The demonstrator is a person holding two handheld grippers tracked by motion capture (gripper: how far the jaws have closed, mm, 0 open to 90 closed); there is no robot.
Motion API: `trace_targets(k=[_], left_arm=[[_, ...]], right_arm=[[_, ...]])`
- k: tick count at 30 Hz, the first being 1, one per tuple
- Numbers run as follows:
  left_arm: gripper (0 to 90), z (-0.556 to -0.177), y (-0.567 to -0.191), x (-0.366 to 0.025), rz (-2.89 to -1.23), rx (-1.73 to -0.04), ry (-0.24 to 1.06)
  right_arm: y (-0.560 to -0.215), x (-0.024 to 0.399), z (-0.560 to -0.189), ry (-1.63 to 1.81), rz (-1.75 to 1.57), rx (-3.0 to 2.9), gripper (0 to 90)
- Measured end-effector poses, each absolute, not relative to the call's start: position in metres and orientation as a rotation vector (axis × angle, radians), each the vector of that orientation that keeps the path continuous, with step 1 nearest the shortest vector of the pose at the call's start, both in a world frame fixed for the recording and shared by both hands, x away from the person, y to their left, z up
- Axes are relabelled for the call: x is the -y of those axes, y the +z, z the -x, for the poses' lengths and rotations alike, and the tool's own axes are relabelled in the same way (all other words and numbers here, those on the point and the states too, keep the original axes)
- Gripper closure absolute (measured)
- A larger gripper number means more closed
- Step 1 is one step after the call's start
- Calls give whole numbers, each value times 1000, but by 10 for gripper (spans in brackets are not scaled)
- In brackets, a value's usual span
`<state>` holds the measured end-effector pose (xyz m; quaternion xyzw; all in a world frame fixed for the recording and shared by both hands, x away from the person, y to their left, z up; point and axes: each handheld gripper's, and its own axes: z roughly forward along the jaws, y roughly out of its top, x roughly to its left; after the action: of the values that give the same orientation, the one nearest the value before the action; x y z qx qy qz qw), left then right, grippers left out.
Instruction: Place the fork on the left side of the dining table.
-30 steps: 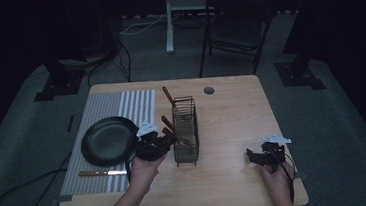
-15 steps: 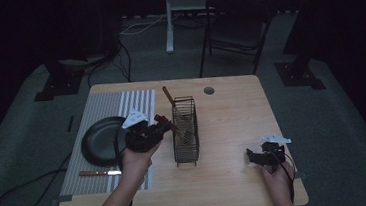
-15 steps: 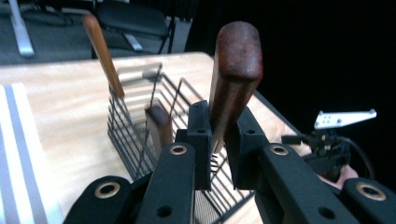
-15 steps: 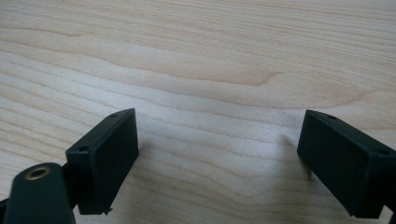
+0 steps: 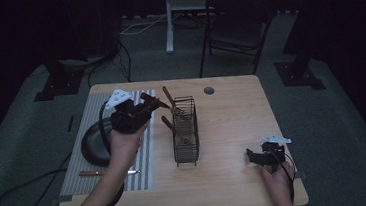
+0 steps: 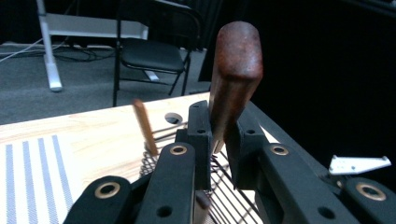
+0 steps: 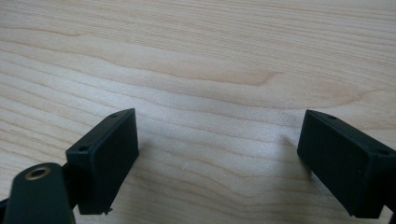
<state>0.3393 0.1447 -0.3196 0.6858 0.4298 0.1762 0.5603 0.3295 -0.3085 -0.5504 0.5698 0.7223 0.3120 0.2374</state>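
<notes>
My left gripper [image 5: 147, 106] has risen since a second ago, now up left of the rack [image 5: 185, 131], pinching a wooden handle [image 6: 235, 70]; my right gripper [image 5: 257, 157], spread, rests right of the rack.

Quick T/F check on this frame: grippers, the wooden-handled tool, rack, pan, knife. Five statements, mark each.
1. The left gripper is shut on a wooden handle. True.
2. The right gripper holds a knife. False: its jaws stand open over bare table, nothing between them.
3. The wire rack stands on the striped mat. False: it stands on bare wood, right of the mat.
4. A knife lies on the mat, near its front edge. True.
5. The pan sits inside the rack. False: it lies on the mat, left of the rack.
</notes>
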Motion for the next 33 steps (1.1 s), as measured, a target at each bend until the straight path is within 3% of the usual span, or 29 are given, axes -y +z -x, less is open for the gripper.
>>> trace_targets(k=[33], left_arm=[[808, -412, -386, -251, -1531, -1317, 436]], right_arm=[[-551, 309, -329, 854, -1560, -1979, 122]])
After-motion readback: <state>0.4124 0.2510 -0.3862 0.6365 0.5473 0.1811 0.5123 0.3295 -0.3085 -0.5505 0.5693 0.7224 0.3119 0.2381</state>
